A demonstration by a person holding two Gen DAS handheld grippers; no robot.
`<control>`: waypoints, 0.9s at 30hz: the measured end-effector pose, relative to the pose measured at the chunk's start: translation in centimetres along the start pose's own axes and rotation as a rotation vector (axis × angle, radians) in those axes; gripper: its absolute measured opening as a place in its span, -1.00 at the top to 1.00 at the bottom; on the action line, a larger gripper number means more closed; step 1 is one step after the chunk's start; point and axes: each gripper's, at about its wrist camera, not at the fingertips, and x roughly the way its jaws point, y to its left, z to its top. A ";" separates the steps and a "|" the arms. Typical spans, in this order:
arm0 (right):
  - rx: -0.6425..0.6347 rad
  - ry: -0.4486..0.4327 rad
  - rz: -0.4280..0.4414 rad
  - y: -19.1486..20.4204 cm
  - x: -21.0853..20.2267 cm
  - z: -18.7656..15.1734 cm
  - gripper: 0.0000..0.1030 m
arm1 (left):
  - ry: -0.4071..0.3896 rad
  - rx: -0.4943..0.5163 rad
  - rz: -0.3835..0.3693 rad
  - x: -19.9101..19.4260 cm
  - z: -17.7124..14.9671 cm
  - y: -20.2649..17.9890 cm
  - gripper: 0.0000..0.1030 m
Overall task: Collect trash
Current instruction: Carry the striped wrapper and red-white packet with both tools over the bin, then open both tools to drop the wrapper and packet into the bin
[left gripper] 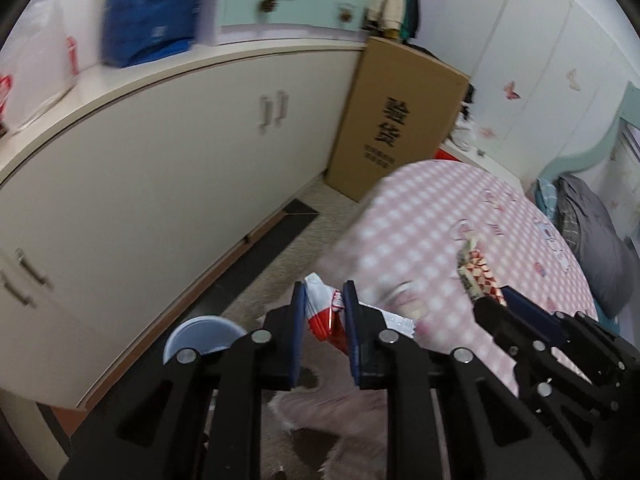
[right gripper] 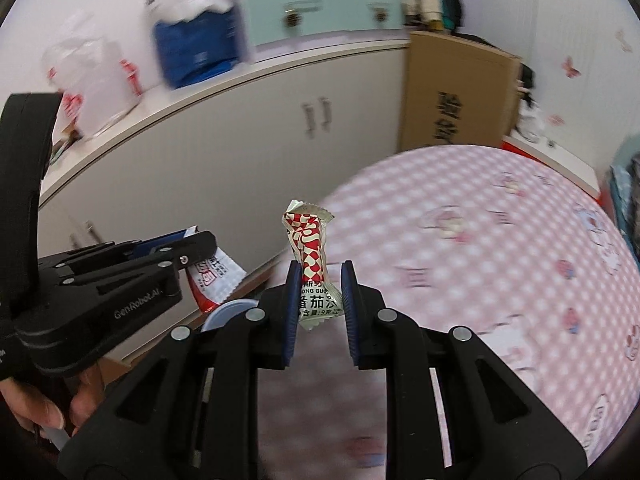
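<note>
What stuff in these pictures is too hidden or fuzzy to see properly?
- Blue-rimmed bin, left wrist view: the left gripper covers most of it, so its inside is hidden.
- Red-and-white wrapper, left wrist view: the jaws cover its sides and blur smears its print.
- Checkered sauce packet, right wrist view: its bottom edge sits behind the right gripper.
- Bags on the counter, right wrist view: motion blur makes the labels unreadable.

2 snack wrappers (left gripper: 326,312) (right gripper: 310,264), 1 blue bin (left gripper: 204,336), 1 cardboard box (left gripper: 394,120), 1 checked table (left gripper: 460,216).
</note>
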 end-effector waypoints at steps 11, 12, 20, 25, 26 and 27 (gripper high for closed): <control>-0.049 0.054 0.114 10.2 5.3 -1.2 0.61 | 0.047 -0.079 0.135 -0.4 -2.7 11.4 0.64; -0.051 0.060 0.121 10.9 5.7 -1.3 0.61 | 0.056 -0.083 0.150 -0.1 -2.8 12.3 0.64; -0.030 0.088 0.153 13.8 9.0 -1.7 0.61 | 0.105 -0.125 0.159 1.9 -2.7 16.0 0.62; -0.011 0.099 0.145 14.0 10.1 -1.7 0.61 | 0.129 -0.152 0.166 3.5 -2.3 17.2 -0.10; -0.006 0.101 0.147 14.0 10.3 -1.7 0.61 | 0.120 -0.150 0.162 3.5 -2.2 17.4 -0.11; -0.002 0.104 0.148 14.0 10.4 -1.8 0.61 | 0.118 -0.153 0.162 3.5 -2.3 17.5 -0.14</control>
